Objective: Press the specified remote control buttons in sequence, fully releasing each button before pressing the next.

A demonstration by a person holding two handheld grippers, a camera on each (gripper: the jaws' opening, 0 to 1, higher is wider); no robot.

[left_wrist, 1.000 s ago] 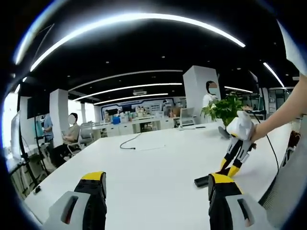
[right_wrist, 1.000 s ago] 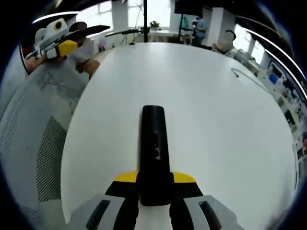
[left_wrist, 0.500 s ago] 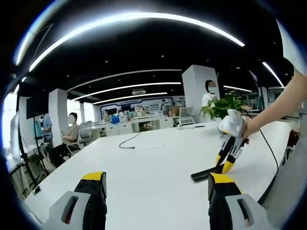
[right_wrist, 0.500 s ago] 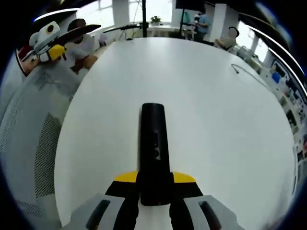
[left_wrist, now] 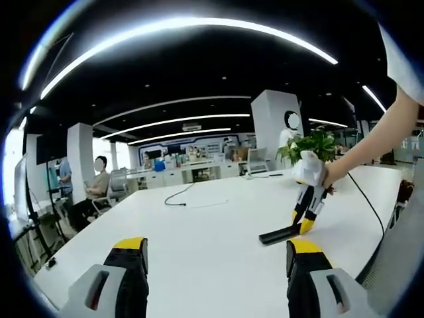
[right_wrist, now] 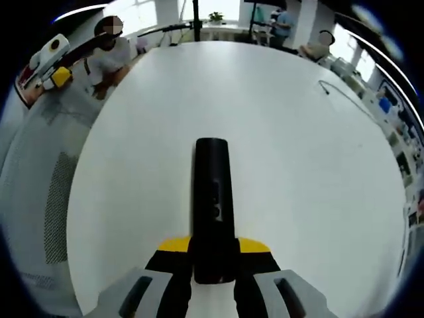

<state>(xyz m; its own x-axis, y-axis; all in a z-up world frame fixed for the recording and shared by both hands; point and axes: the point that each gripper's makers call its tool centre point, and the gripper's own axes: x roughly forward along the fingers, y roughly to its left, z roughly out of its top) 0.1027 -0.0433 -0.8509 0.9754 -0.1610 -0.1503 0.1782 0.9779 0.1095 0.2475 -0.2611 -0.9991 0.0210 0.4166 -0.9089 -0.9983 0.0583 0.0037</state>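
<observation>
While the black remote control (right_wrist: pixel 212 205) is clamped lengthwise by the right gripper (right_wrist: pixel 213 255) above the white table (right_wrist: pixel 298 165), the left gripper (left_wrist: pixel 211 255) is held wide open and empty.

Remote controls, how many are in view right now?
1: the black remote control is held by the right gripper above the white table; others may be hidden.

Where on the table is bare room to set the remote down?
Nearly all the white table is bare, from the black remote out to the cable near the far edge. Only the side by the person's mesh sleeve is tight.
</observation>
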